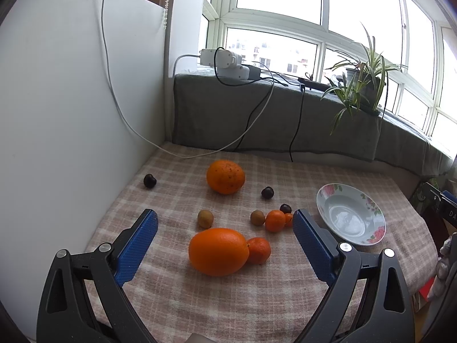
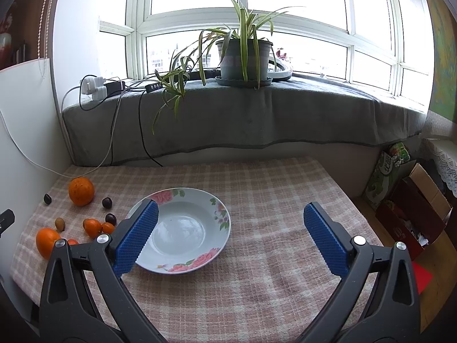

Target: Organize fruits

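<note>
Left wrist: black-and-blue left gripper (image 1: 225, 221) wide open, empty, above big glossy orange (image 1: 218, 251); all fruits loose on pink plaid cloth (image 1: 177, 294).

Right wrist: black-and-blue right gripper (image 2: 230, 214) wide open, empty, near floral white plate (image 2: 220, 217). Plate bare, nothing sorted yet.

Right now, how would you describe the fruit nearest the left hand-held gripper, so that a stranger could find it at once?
Start at the checked cloth with the flowered plate on its right side. The fruit lie left of the plate; look at the pair nearest the front edge. It is the big orange there, smooth and bright, touching a small mandarin, while the other big orange sits alone and looks speckled.
</note>
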Demonstrator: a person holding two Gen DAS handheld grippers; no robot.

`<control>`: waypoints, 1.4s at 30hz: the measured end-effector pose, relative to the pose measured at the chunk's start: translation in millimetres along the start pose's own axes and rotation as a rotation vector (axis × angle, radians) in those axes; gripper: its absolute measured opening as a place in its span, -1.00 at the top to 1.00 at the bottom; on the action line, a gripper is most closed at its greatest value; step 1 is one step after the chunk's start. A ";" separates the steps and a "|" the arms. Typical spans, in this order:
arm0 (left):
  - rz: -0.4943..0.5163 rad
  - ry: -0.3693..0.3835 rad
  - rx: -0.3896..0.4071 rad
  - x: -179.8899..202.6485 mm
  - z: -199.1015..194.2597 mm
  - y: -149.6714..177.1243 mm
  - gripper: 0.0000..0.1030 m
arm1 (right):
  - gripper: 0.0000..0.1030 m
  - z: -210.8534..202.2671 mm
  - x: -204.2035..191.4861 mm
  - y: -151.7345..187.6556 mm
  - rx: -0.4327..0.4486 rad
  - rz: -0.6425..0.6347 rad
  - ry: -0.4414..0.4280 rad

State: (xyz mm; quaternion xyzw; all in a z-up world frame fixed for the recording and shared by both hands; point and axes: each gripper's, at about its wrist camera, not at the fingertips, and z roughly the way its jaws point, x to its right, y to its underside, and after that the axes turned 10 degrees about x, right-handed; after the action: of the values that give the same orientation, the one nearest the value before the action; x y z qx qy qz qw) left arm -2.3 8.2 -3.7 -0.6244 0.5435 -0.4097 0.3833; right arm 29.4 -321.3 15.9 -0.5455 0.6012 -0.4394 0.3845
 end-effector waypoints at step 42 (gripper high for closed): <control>-0.112 0.071 -0.154 -32.3 26.2 44.2 -0.75 | -1.00 36.6 -44.0 19.7 -0.151 0.038 -0.335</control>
State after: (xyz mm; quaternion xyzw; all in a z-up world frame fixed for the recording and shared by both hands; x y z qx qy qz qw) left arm 3.5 36.0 -57.3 -0.6665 0.5507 -0.4095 0.2911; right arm 62.4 -281.2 -15.2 -0.6270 0.5703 -0.2884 0.4455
